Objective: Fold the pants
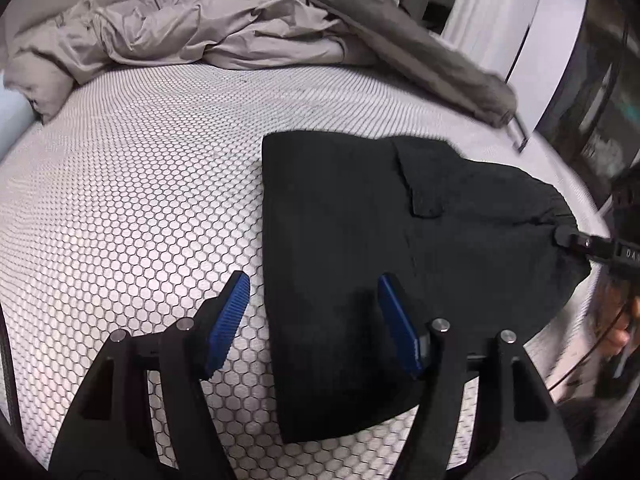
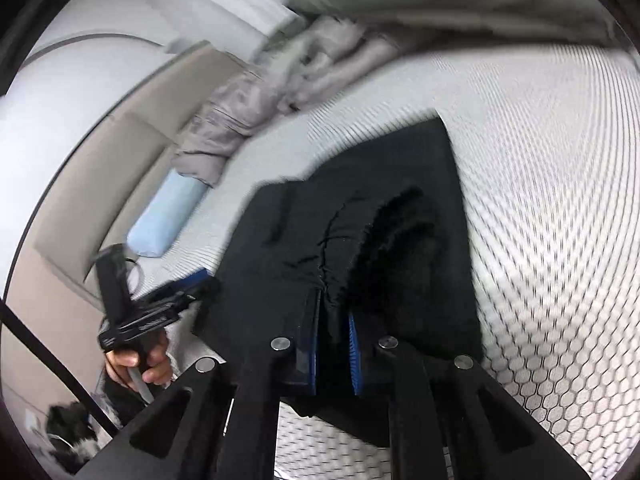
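- Pants (image 1: 360,240): black, already folded into a compact block, they lie on the honeycomb-patterned mattress (image 1: 140,200), filling the centre and right of the left wrist view.
- Your right gripper (image 2: 335,320) is clamped on a bunched edge of the cloth; in the right wrist view the blue pads (image 2: 354,356) sit almost together with dark fabric pinched between them.
- Your left gripper (image 1: 314,308) stands open at the bottom of its view, one finger over bare mattress, the other over the cloth. Nothing is between the pads.
- In the left wrist view your right gripper (image 1: 568,236) shows at the right edge, biting the rounded corner of the pants.
- Risk: the right grip looks thin, on a gathered edge only. Pull too fast and the cloth may slip out.
- Risk: lifting from one corner alone could drag the layers apart, since your left gripper pins nothing down.
- Risk: if you close the left gripper where it stands, it may catch only the top layer, or nothing much at all.
- Risk: the crumpled grey bedding (image 1: 180,32) lies in the upper part of the frame, well apart, so a wide sweep that way could tangle with it.
- Note that the right wrist view is blurred, so I cannot tell how many layers you hold.
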The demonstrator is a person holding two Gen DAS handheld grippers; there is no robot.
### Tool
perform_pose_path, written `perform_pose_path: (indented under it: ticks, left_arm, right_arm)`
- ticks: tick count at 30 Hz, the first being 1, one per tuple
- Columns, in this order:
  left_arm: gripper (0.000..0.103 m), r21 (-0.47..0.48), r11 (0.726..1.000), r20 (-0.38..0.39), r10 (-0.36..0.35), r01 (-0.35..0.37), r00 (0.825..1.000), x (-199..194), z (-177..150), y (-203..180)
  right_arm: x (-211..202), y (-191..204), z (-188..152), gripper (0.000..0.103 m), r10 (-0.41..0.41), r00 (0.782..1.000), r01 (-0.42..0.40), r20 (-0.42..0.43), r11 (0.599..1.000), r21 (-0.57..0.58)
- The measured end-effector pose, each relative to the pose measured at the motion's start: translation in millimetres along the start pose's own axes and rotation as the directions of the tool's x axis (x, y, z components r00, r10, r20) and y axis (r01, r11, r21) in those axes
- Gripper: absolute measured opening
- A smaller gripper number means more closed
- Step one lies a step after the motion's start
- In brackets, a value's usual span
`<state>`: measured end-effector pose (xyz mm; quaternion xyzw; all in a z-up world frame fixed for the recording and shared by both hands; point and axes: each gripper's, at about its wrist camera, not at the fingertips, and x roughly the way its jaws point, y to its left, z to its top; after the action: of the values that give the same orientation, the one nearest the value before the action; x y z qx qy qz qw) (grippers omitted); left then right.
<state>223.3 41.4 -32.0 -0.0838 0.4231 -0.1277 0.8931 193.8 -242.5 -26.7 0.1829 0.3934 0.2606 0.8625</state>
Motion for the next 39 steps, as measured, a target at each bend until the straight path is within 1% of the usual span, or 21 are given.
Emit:
perform_pose_path:
  ticks: [3, 5, 7, 8, 9, 10, 13, 15, 19, 20, 22, 25, 27, 29, 31, 33, 34, 35, 36, 37, 39]
  left_arm:
    - [0.064, -0.021, 1.0, 0.017, 0.005, -0.005, 1.0, -5, 3, 5]
    - [0.064, -0.012, 1.0, 0.008, 0.015, -0.014, 1.0, -3, 3, 5]
    - [0.064, -0.001, 1.0, -0.011, 0.03, -0.03, 1.0, 3, 2, 5]
    - [0.064, 0.005, 0.999, -0.02, 0.037, -0.037, 0.999, 6, 1, 4]
    - [0.064, 0.012, 0.999, -0.03, 0.048, -0.048, 0.998, 9, 0, 4]
    - [0.064, 0.018, 0.998, -0.035, 0.057, -0.056, 0.998, 12, -1, 3]
    - [0.064, 0.026, 0.998, -0.039, 0.063, -0.062, 0.997, 16, -1, 2]
    - [0.064, 0.03, 0.998, -0.039, 0.062, -0.061, 0.997, 19, -1, 1]
    - [0.064, 0.037, 0.998, -0.044, 0.058, -0.057, 0.997, 22, -1, -3]
    - [0.064, 0.042, 0.997, -0.044, 0.059, -0.058, 0.997, 22, -2, -5]
    - [0.064, 0.051, 0.997, -0.042, 0.062, -0.059, 0.997, 21, -2, -8]
    - [0.064, 0.046, 0.997, -0.028, 0.055, -0.054, 0.998, 16, 0, -8]
    - [0.064, 0.029, 0.999, -0.015, 0.038, -0.037, 0.999, 10, 2, -7]
    - [0.064, 0.019, 1.0, -0.007, 0.014, -0.014, 1.0, 5, 3, -7]
    - [0.065, 0.04, 0.999, -0.005, 0.012, -0.012, 1.0, 4, 2, -11]
    - [0.068, 0.07, 0.997, -0.018, 0.023, -0.021, 1.0, 7, -1, -15]
    - [0.068, 0.09, 0.995, -0.034, 0.039, -0.036, 0.999, 12, -3, -18]
    - [0.068, 0.102, 0.994, -0.045, 0.056, -0.051, 0.997, 17, -5, -20]
    - [0.068, 0.123, 0.989, -0.062, 0.085, -0.077, 0.994, 22, -7, -23]
    - [0.068, 0.137, 0.987, -0.063, 0.097, -0.088, 0.993, 23, -8, -25]
    - [0.068, 0.162, 0.98, -0.025, 0.12, -0.114, 0.992, 14, -8, -31]
  right_arm:
    - [-23, 10, 5, 0.011, 0.01, 0.999, -0.008, 0.048, 0.999, -0.04]
    - [-26, 4, 2, 0.012, -0.028, 0.999, 0.029, 0.027, 0.999, -0.044]
    - [-14, -14, -7, 0.019, -0.049, 0.997, 0.048, -0.057, 0.999, -0.011]
    - [-1, -30, -14, 0.022, -0.077, 0.989, 0.081, -0.125, 0.996, 0.027]
    - [5, -38, -18, 0.033, -0.095, 0.983, 0.106, -0.159, 0.993, 0.057]
    - [9, -49, -21, 0.036, -0.065, 0.982, 0.085, -0.175, 0.99, 0.108]
    - [0, -61, -22, 0.043, 0.027, 0.988, 0.0, -0.152, 0.984, 0.176]
    - [-1, -66, -23, 0.044, 0.086, 0.985, -0.053, -0.15, 0.976, 0.21]
    - [6, -68, -18, 0.044, 0.11, 0.983, -0.077, -0.146, 0.973, 0.219]
    - [9, -65, -16, 0.042, 0.101, 0.984, -0.071, -0.143, 0.977, 0.201]
    - [12, -54, -13, 0.02, 0.068, 0.99, -0.049, -0.125, 0.988, 0.15]
    - [8, -27, -5, 0.012, 0.047, 0.997, -0.042, -0.065, 0.996, 0.073]
    - [-2, -13, 0, 0.011, 0.048, 0.999, -0.047, -0.022, 0.998, 0.045]
    - [-22, -2, 5, 0.011, 0.043, 0.999, -0.043, 0.023, 0.999, 0.014]
    - [-33, 0, 5, 0.011, 0.029, 0.999, -0.029, 0.029, 1.0, 0.0]
    - [-36, -6, 0, 0.012, -0.057, 0.998, 0.057, 0.021, 0.998, -0.023]
    - [-29, -13, -5, 0.015, -0.12, 0.993, 0.12, -0.008, 0.992, -0.033]
    - [-23, -18, -8, 0.017, -0.152, 0.988, 0.15, -0.035, 0.988, -0.038]
    - [-10, -29, -14, 0.028, -0.203, 0.975, 0.201, -0.086, 0.979, -0.036]
    - [0, -40, -20, 0.034, -0.212, 0.97, 0.212, -0.119, 0.977, -0.012]
    - [-7, -46, -19, 0.038, -0.172, 0.98, 0.175, -0.101, 0.984, 0.025]
